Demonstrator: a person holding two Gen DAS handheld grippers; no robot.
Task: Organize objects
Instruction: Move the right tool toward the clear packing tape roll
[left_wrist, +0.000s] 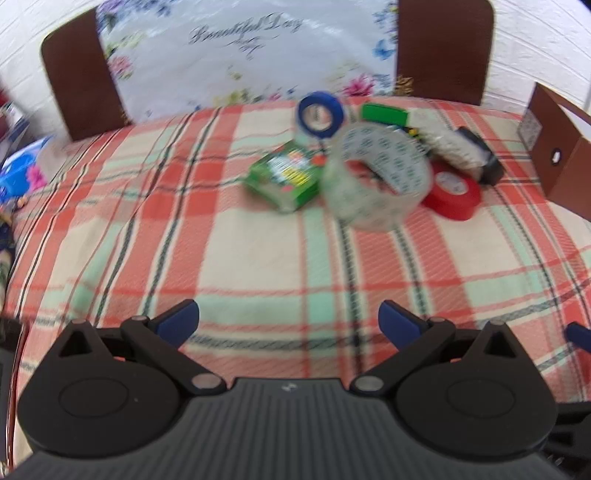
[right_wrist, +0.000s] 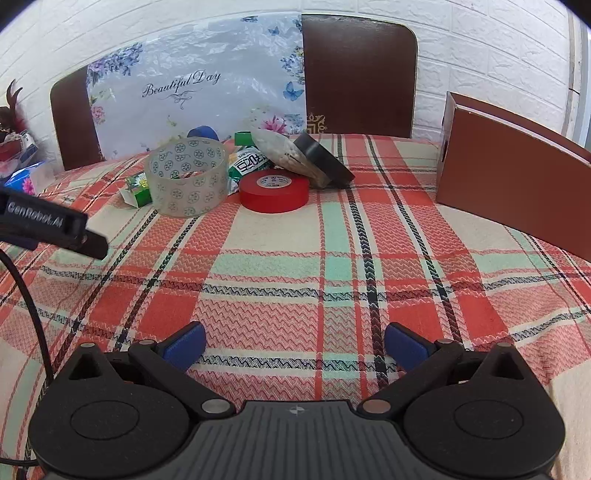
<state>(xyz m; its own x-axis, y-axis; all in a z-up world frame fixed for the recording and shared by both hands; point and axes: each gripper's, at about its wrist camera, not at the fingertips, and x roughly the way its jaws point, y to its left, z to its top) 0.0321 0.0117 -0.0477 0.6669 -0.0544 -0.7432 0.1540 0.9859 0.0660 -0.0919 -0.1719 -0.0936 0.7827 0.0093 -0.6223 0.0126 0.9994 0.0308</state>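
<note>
Red tape (right_wrist: 274, 191) lies well beyond right gripper (right_wrist: 295, 345).

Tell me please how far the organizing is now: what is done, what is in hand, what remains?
Done: nothing visibly; the clear patterned tape roll, red tape roll, blue tape roll and green box lie clustered on the plaid tablecloth. In hand: nothing; the left gripper and right gripper are open and empty. Left: everything, possibly into the brown box.
</note>
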